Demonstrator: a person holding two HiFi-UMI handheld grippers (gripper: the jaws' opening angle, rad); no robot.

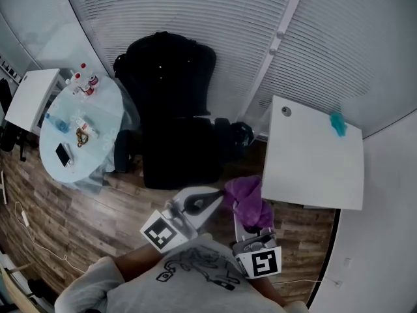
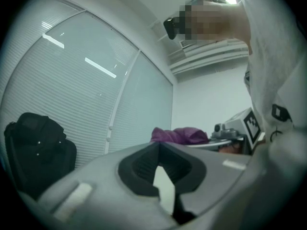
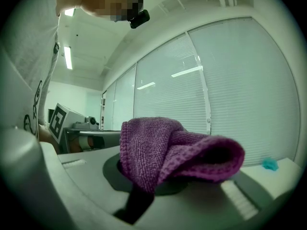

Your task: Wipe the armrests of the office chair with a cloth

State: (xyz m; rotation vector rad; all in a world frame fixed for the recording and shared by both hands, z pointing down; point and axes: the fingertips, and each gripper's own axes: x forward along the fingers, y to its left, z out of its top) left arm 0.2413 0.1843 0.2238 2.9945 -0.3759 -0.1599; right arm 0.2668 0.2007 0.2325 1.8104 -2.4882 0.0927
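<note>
The right claw is pinching a purple cloth, which bunches up over both jaws and flops toward the window side. The left claw is pressed together at its tips with nothing in it, pointing across toward the cloth. Both are held low and close together in front of the person's grey shirt, well short of the chair.

The black office chair stands straight ahead with its back against the blinds. Its 2 armrests are dark and hard to pick out; 1 shows on the left, close to the round table. The cloth is touching neither of them.

A strip of bare wood floor lies between the person and the seat. The chair is hemmed in by the round table on the left and a white square table on the right, whose near edge runs just beside the cloth.

The white table carries only a small teal thing near its far corner. The round table holds small red-capped bottles, a clear bottle lying down and a phone. I cannot tell what the bottles hold.
</note>
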